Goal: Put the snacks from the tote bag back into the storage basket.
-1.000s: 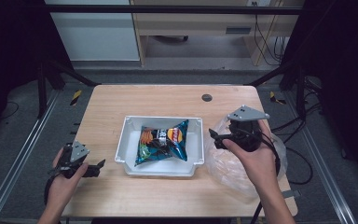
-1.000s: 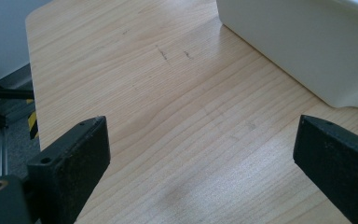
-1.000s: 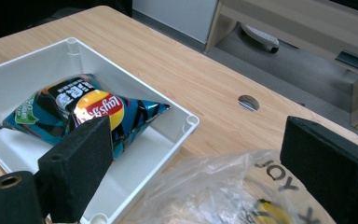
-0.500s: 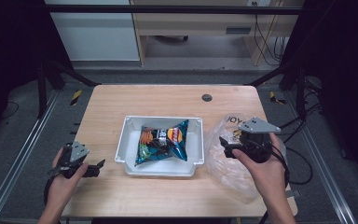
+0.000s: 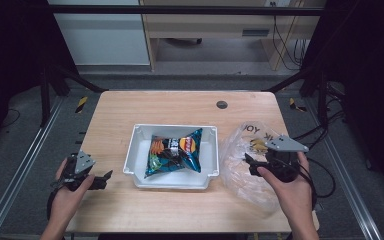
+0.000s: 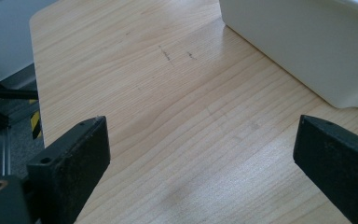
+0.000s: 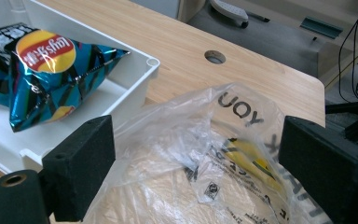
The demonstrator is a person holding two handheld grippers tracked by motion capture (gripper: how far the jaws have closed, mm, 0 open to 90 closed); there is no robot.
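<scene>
One chip bag [image 5: 174, 152] in white tray [image 5: 138, 137], long axis left-right.

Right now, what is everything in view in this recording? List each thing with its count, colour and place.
table: one, light wood, centre of the high view
bin: one, white, middle of the table
chip bag: one, blue and black with a red and yellow logo, lying inside the bin
plastic bag: one, clear with black and yellow print, crumpled on the table to the right of the bin
hole: one, dark and round, in the tabletop near the far edge
left gripper: one, black, jaws open over bare wood to the left of the bin
right gripper: one, black with a grey plate, jaws open over the plastic bag
hands: two, one holding each gripper
</scene>
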